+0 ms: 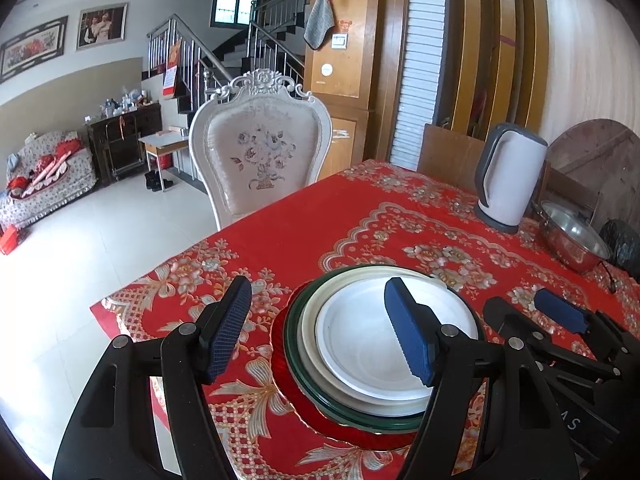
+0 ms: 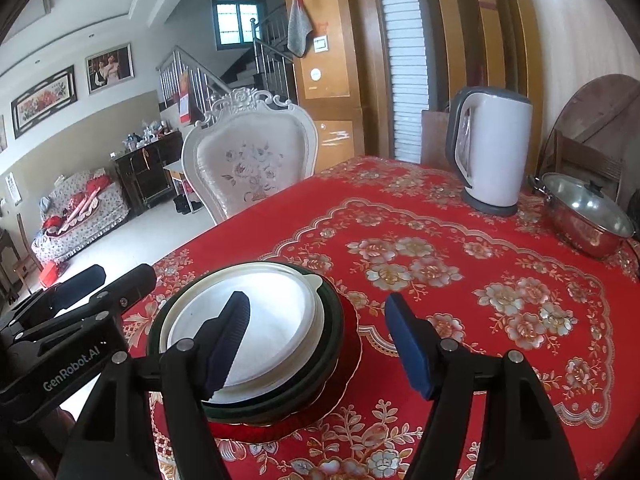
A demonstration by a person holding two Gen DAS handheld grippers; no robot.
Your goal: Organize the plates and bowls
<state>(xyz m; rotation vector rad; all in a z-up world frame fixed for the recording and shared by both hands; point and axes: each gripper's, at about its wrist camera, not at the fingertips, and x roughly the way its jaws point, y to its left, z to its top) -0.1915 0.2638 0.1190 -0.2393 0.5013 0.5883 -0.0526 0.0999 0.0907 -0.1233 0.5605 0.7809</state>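
Centrally, a stack of plates (image 1: pixel 372 356) sits on the red floral surface (image 1: pixel 400 220), white plate uppermost, green-rimmed dish and red plate beneath. Left tool (image 1: pixel 320 332) and right tool (image 2: pixel 320 344) flank it, both spread apart, gripping nothing. Farther back stand a kettle (image 1: pixel 510 178) and steel pot (image 2: pixel 584 216).

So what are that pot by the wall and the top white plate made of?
The pot looks like polished stainless steel: mirror-bright walls, with what seems a glass lid and black knob. The top white plate looks like glazed ceramic or perhaps melamine: smooth, softly glossy surface; the pictures cannot settle which.
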